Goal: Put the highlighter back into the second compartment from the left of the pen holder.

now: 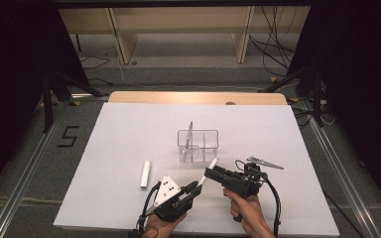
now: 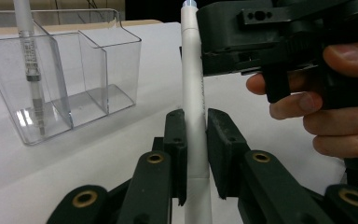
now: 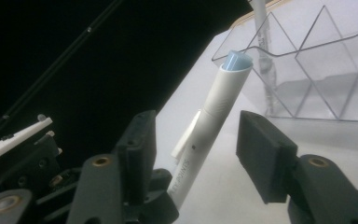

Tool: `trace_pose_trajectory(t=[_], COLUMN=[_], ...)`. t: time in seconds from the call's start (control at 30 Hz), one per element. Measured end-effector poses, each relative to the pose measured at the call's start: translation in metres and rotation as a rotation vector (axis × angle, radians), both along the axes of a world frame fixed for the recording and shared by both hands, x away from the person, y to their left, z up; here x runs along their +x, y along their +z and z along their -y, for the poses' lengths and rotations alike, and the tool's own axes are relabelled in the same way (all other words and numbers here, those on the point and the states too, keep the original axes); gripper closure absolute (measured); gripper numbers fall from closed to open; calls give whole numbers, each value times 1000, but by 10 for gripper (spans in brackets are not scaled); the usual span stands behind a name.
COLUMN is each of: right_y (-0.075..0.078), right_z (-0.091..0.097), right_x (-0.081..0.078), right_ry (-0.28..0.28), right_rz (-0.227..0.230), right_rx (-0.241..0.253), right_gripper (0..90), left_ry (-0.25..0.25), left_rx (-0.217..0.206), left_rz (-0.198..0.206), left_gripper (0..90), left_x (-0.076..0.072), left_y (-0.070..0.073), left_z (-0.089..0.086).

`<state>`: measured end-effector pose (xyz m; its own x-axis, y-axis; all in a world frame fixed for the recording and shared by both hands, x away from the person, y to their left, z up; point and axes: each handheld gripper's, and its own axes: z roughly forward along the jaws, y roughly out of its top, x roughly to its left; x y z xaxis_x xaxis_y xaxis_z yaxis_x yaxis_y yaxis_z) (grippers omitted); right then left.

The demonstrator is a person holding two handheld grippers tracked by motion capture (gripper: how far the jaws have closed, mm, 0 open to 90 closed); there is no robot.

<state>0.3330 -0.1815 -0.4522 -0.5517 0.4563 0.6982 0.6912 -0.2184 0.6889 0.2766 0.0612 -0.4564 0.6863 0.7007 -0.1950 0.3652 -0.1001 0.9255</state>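
Leftmost, lying loose on the table (image 1: 104, 148): a white stick (image 1: 145, 174), well apart from the work; cap or second pen, cannot tell which. Next, left gripper (image 1: 197, 186): clamps narrow on the pen (image 2: 193, 93), low on its barrel, pads pressing both sides. Points the long axis up and away toward the box (image 1: 198, 145), blue end (image 3: 235, 60) uppermost. Then right gripper (image 3: 196, 119), the nearer one to that blue end: straddles the pen's upper half from the right side, jaws half wide, not pressing. Leaves a clear gap at one pad (image 3: 261, 154); stands close to or against the barrel at the other, hard to say which. Probably turns on exactly this: needs both pads square across the barrel near the clip (image 3: 186, 135) before any pull along the axis. Farther back, keeps another pen (image 2: 30, 70) upright in the box's left compartment. Hides the held pen's lower end behind the left jaws; blurs the print on the barrel.
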Motion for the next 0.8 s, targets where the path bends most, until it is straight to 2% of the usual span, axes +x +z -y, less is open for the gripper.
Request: trace_pose_trajectory(t=[0.17,0.57,0.7,0.8], right_y=[-1,-2,-3,-2], right_z=[-3,-4,-3,-5], right_x=[2,3,3,2], right_ry=[12,-5,-5,1], right_rz=[-17,-22,-40,-34], right_rx=[35,52,77,92], right_gripper=[550,711,767,788], left_ry=[0,-3,-3,-8], left_rx=[-5,-8,-11,-10], left_rz=[8,17,14,7], left_gripper=[778,778,777,766], left_x=[-1,-2,-1,-1], left_y=[1,1,1,0], left_z=[0,0,0,0])
